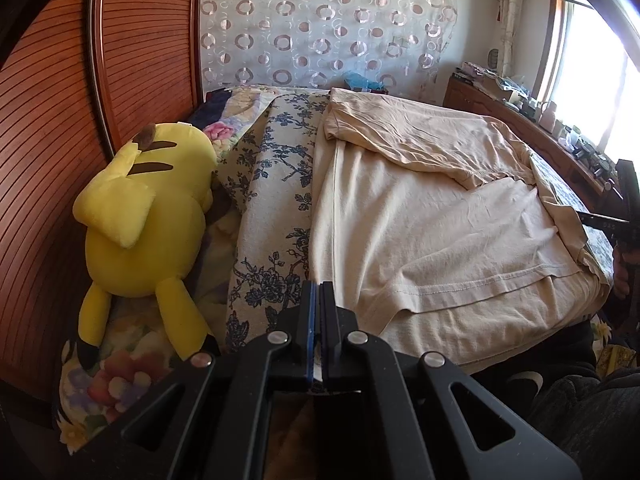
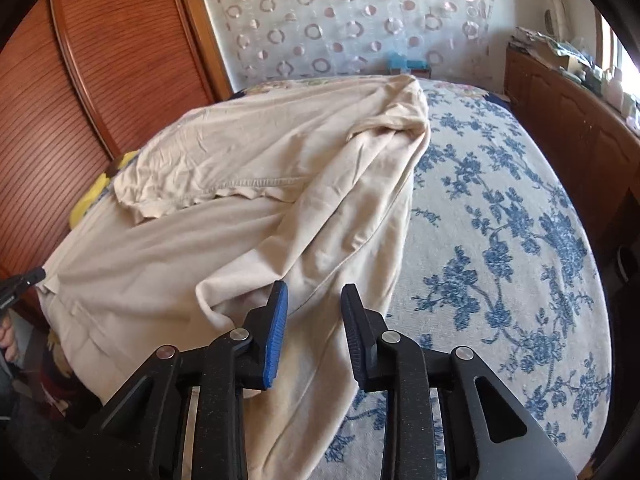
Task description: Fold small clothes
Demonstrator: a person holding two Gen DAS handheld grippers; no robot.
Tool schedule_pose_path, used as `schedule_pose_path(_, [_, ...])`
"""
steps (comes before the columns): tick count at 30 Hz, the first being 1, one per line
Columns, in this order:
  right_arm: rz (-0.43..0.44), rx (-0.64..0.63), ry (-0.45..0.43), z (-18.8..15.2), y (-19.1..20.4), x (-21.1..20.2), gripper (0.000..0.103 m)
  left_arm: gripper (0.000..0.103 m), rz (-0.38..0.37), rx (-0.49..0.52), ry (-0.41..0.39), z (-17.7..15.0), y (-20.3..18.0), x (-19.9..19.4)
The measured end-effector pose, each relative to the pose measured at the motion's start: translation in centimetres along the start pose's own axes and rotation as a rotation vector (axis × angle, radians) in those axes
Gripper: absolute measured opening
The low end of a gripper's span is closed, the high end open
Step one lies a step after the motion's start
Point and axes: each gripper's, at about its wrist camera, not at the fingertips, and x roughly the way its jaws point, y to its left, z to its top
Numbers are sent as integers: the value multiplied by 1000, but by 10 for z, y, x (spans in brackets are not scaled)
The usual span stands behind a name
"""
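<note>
Cream knit garment (image 2: 248,208), soft and creased, spread across a bed covered by a blue-flowered woven bedspread (image 2: 500,208); one stitched hem lies folded back over the body, and a loose ridge of cloth trails toward 6 o'clock. Right gripper (image 2: 314,300): black angular frame, ribbed blue pad on one finger; jaws narrowly parted above the ridge, cloth beneath the gap, pads not pressing it. Left gripper (image 1: 319,296): jaws fully closed, pads flush; whether they pinch any fabric cannot be told. At 9 o'clock of the left wrist view, a plush yellow toy (image 1: 148,224) rests against a ribbed wooden panel (image 1: 52,128). Ring-patterned sheer curtain (image 1: 320,24) at 12 o'clock.
</note>
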Motion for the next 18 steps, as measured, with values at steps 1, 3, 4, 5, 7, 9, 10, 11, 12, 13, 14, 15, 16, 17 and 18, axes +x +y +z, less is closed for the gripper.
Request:
schedule_pose_path(1, [-12, -10, 7, -1, 3, 3, 26, 0, 0, -2, 0, 0, 0, 0])
schedule_pose_path(3, [-44, -36, 4, -3, 8, 8, 24, 0, 2, -4, 0, 0, 1, 1])
schedule_pose_path(4, [-63, -54, 4, -3, 11, 9, 19, 0, 3, -5, 1, 0, 1, 1])
schedule_pose_path(5, [-71, -65, 2, -3, 12, 9, 15, 0, 3, -5, 1, 0, 2, 1])
schedule_pose_path(7, [-73, -83, -2, -3, 13, 9, 3, 0, 7, -10, -4, 0, 2, 1])
schedule_pose_path(9, [-71, -103, -15, -4, 14, 6, 2, 0, 10, -16, -9, 0, 4, 0])
schedule_pose_path(10, [-63, -100, -25, -2, 12, 3, 2, 0, 13, -19, -12, 0, 5, 0])
schedule_pose_path(11, [-57, -93, -37, -2, 9, -4, 2, 0, 18, -22, -16, 0, 6, -1])
schedule_pose_path(12, [-55, -87, -57, -1, 5, -13, 2, 0, 20, -25, -20, 0, 7, -2])
schedule_pose_path(13, [-56, -79, -73, 0, 0, -23, 1, 0, 22, -29, -26, 1, 8, -4])
schedule_pose_path(14, [-60, -71, -92, 1, -8, -36, 1, 0, 23, -31, -28, 1, 9, -5])
schedule_pose_path(15, [-68, -63, -105, 2, -15, -45, 1, 0, 22, -33, -31, 2, 10, -6])
schedule_pose_path(16, [-65, -47, -112, 2, -24, -56, 1, 0, 21, -35, -32, 2, 11, -6])
schedule_pose_path(17, [-65, -41, -117, 3, -30, -63, 1, 0, 26, -34, -33, 2, 10, -6])
schedule_pose_path(18, [-92, -34, -130, 3, -39, -72, 1, 0, 26, -35, -33, 2, 10, -6])
